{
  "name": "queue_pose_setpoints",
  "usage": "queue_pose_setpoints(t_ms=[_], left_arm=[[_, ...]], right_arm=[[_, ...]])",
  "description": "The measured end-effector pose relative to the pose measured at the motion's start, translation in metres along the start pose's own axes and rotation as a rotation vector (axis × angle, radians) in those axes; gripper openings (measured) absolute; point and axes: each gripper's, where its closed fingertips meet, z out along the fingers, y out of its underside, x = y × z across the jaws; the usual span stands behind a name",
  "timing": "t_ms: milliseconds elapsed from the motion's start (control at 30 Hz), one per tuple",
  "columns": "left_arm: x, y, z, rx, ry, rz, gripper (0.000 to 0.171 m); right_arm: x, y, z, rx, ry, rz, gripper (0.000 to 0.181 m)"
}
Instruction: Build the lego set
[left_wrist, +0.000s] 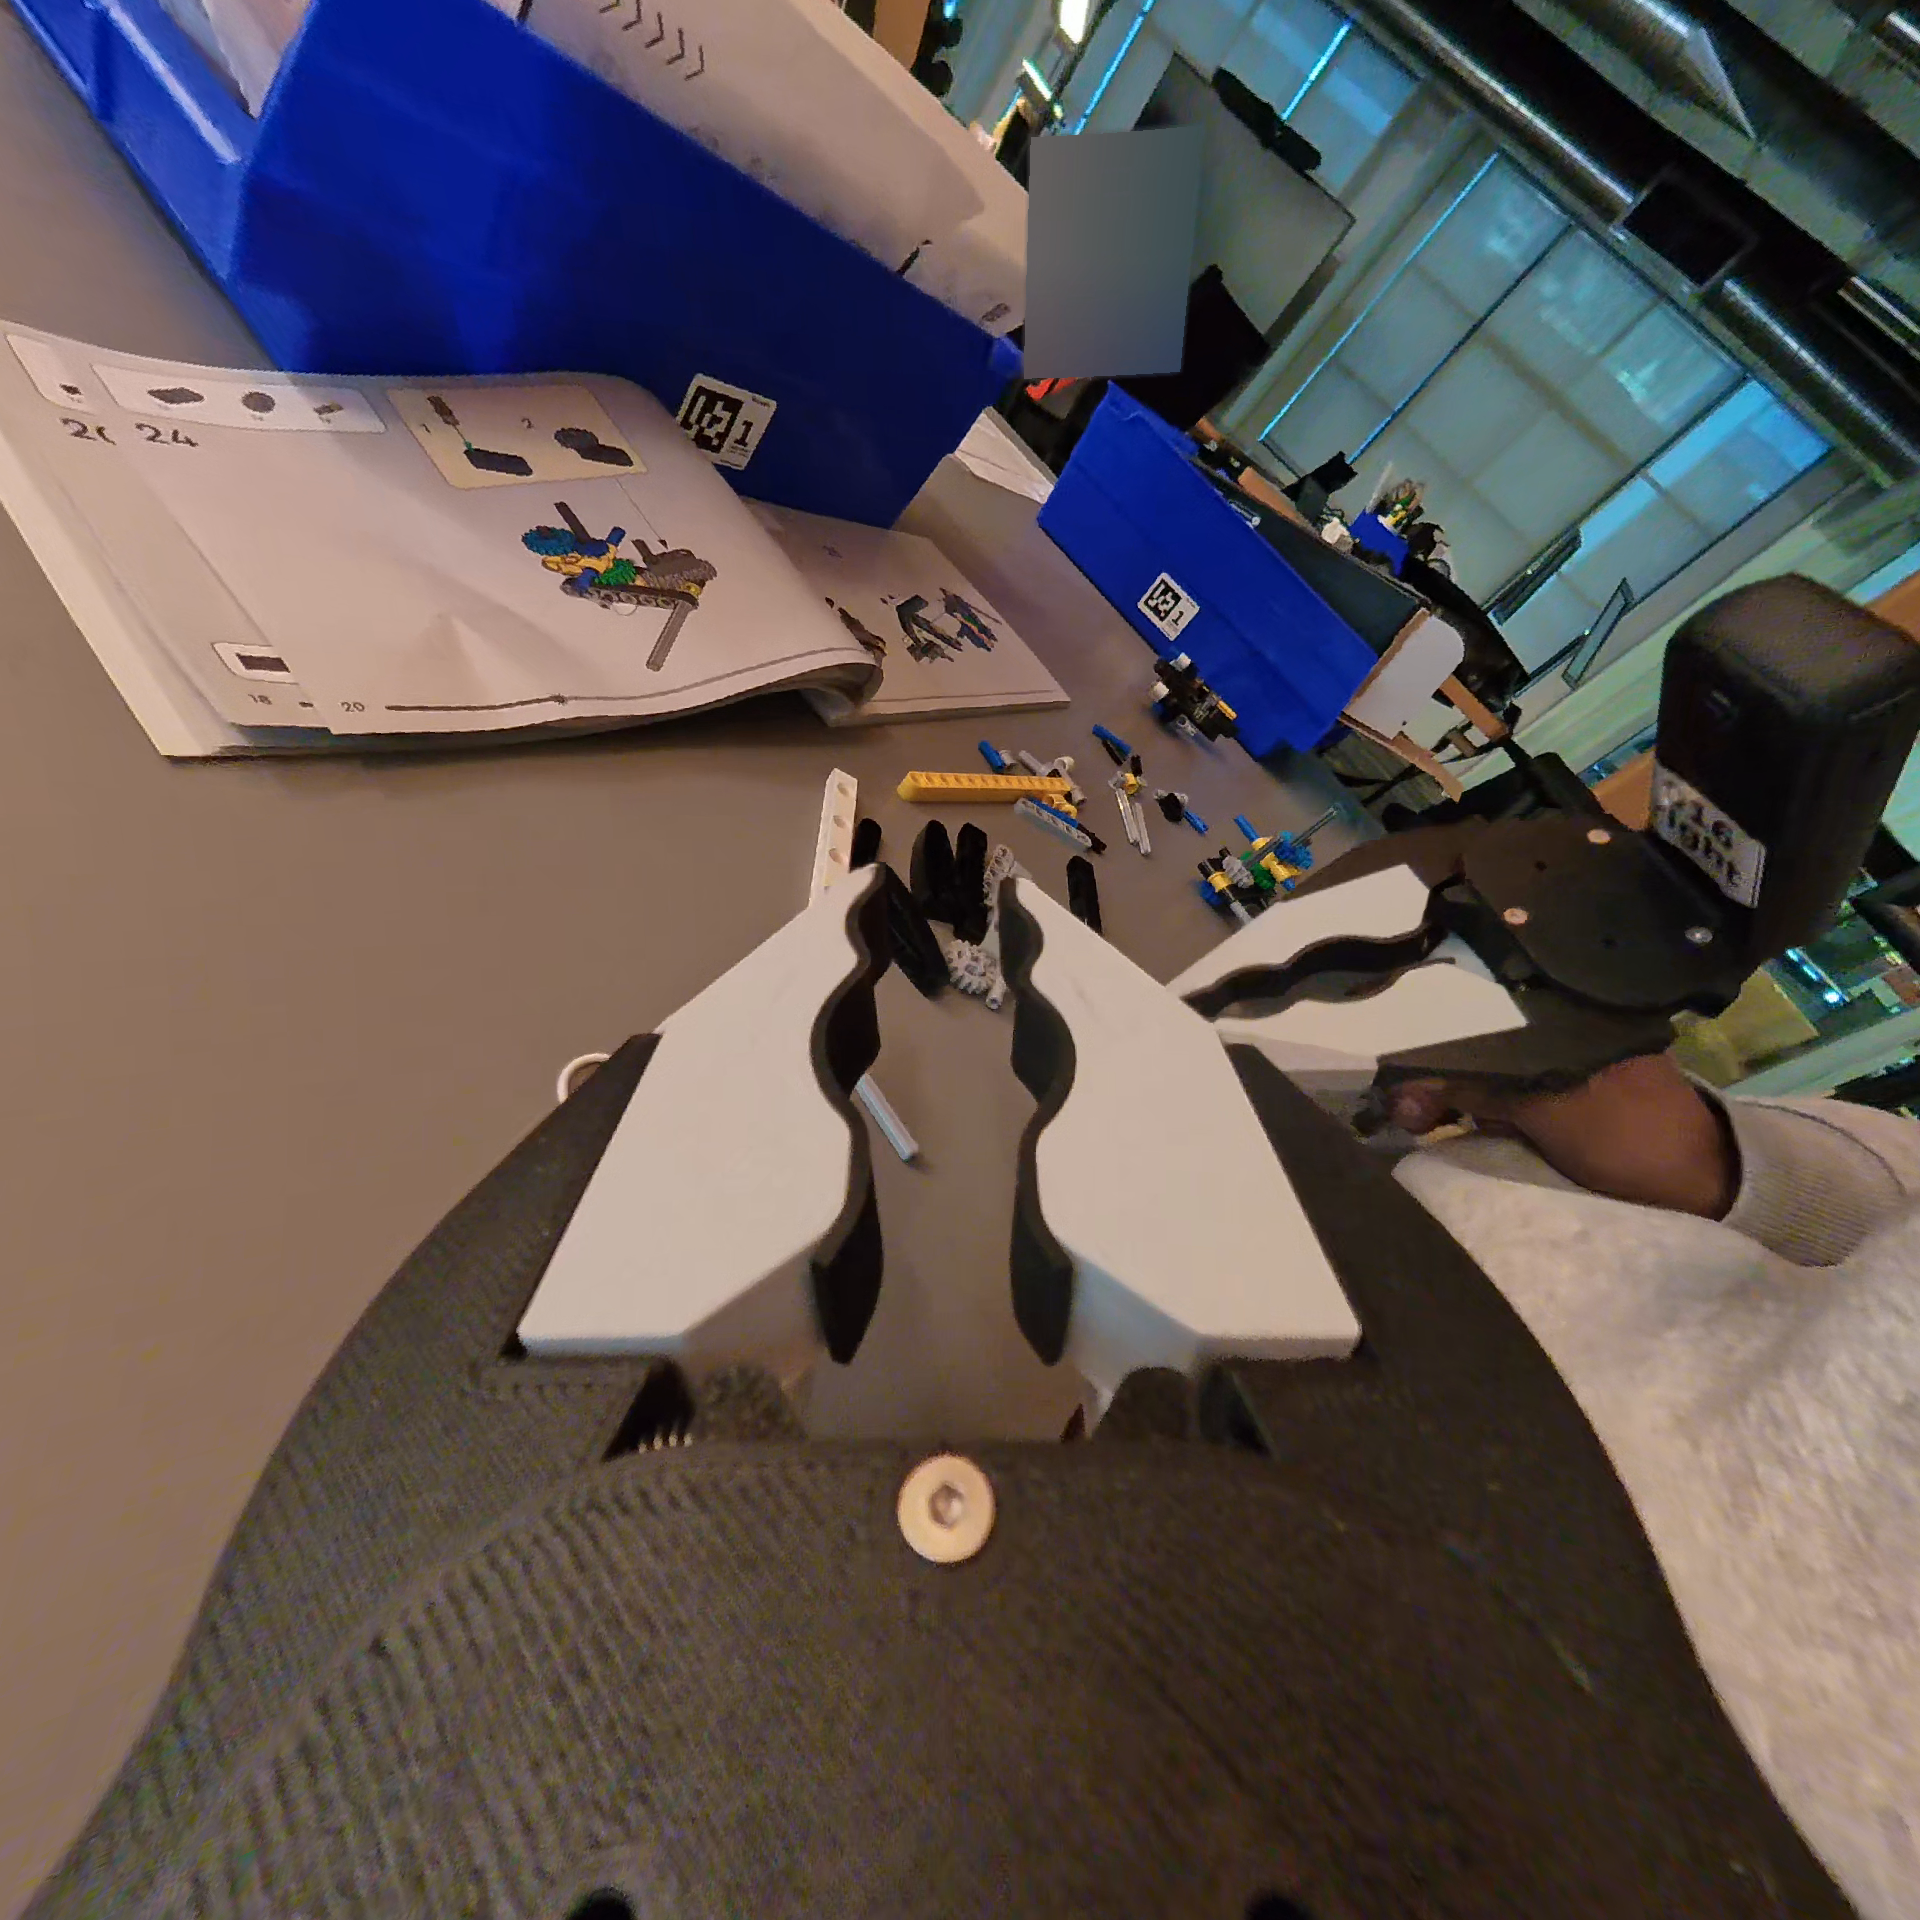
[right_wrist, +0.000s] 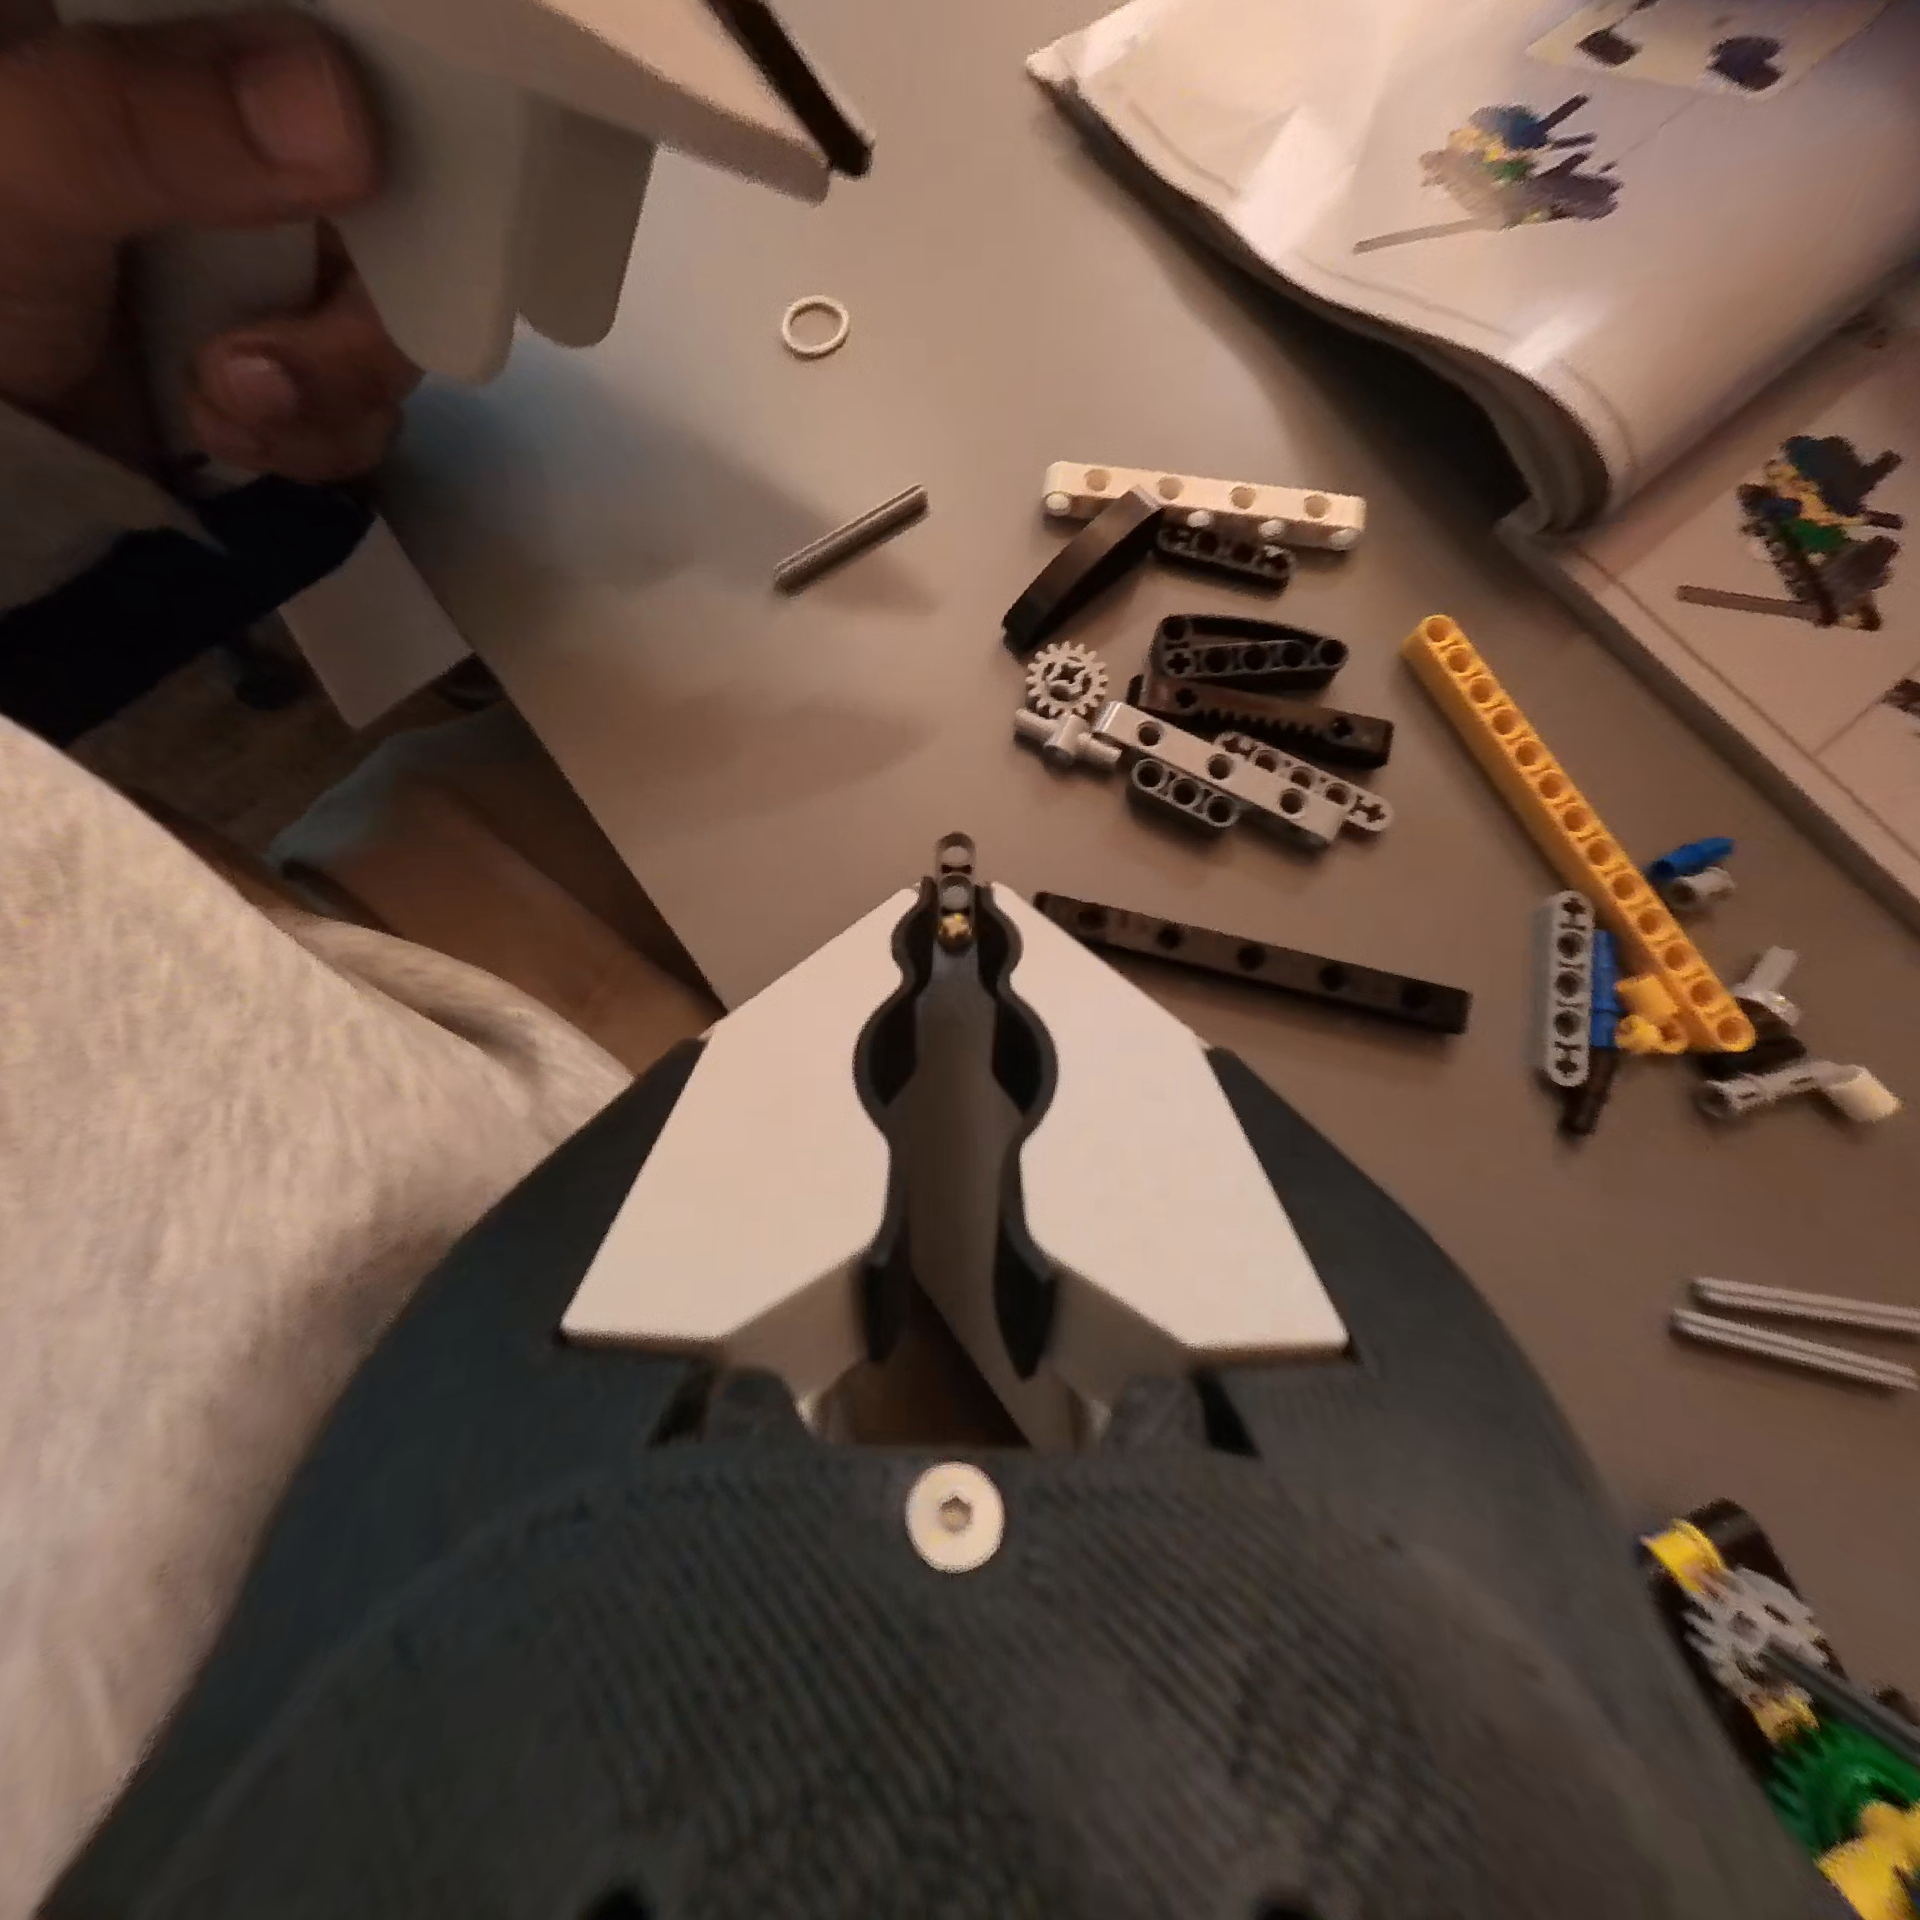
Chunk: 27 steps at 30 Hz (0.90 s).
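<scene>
Right wrist view shows the right gripper (right_wrist: 956, 914) pinching a small dark lego piece (right_wrist: 954, 883) at its very tips; the piece is a short beam with round holes, its long axis running straight out along the fingers, with a speck of yellow at the held end. How far the piece reaches back between the pads cannot be made out.

Taking the yellow beam (right_wrist: 1569, 831) as the landmark: the cluster of loose black and grey beams with a small grey gear (right_wrist: 1065, 677) lies just to its left in this view, a long black beam (right_wrist: 1252, 961) lies below that cluster and just right of the gripper's tips, and the open instruction booklet (right_wrist: 1455, 270) lies above it. A grey axle (right_wrist: 850, 538) and a white ring (right_wrist: 816, 325) sit well apart from the beam, further left, near the table (right_wrist: 727, 727) edge.

In the left wrist view the left gripper (left_wrist: 945, 935) is spread wide and holds nothing, its tips just short of the black pieces and the gear. The part-built model (left_wrist: 1252, 868) sits just beyond the far end of the yellow beam — nearer the right gripper than the left.

My judgement: the held piece is bound for that model, and the empty left gripper would have to steady it first.
</scene>
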Motion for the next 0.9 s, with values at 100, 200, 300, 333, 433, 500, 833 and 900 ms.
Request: queue_pose_setpoints(t_ms=[100, 200, 300, 333, 433, 500, 833, 900], left_arm=[[0.004, 0.0, 0.0, 0.0, 0.009, 0.017, 0.018], [0.007, -0.001, 0.0, 0.0, 0.013, 0.029, 0.018], [0.01, 0.001, 0.001, -0.008, 0.016, 0.044, 0.019], [0.013, 0.001, 0.002, -0.012, 0.019, 0.051, 0.019], [0.024, 0.004, 0.007, -0.018, 0.044, 0.069, 0.019], [0.034, 0.009, 0.014, -0.037, 0.075, 0.074, 0.02], [0.07, 0.032, 0.058, -0.134, 0.135, 0.14, 0.019], [0.075, 0.033, 0.068, -0.137, 0.148, 0.134, 0.019]], right_arm=[[0.009, -0.005, -0.008, 0.037, 0.017, 0.04, 0.006], [0.019, -0.007, -0.014, 0.062, 0.032, 0.083, 0.006], [0.029, -0.008, -0.021, 0.086, 0.048, 0.116, 0.006], [0.031, -0.008, -0.023, 0.096, 0.051, 0.125, 0.006], [0.043, -0.005, -0.028, 0.102, 0.099, 0.138, 0.006], [0.053, 0.0, -0.03, 0.082, 0.169, 0.106, 0.006], [0.053, 0.028, -0.035, 0.055, 0.175, 0.13, 0.006], [0.055, 0.033, -0.036, 0.046, 0.165, 0.149, 0.006]])
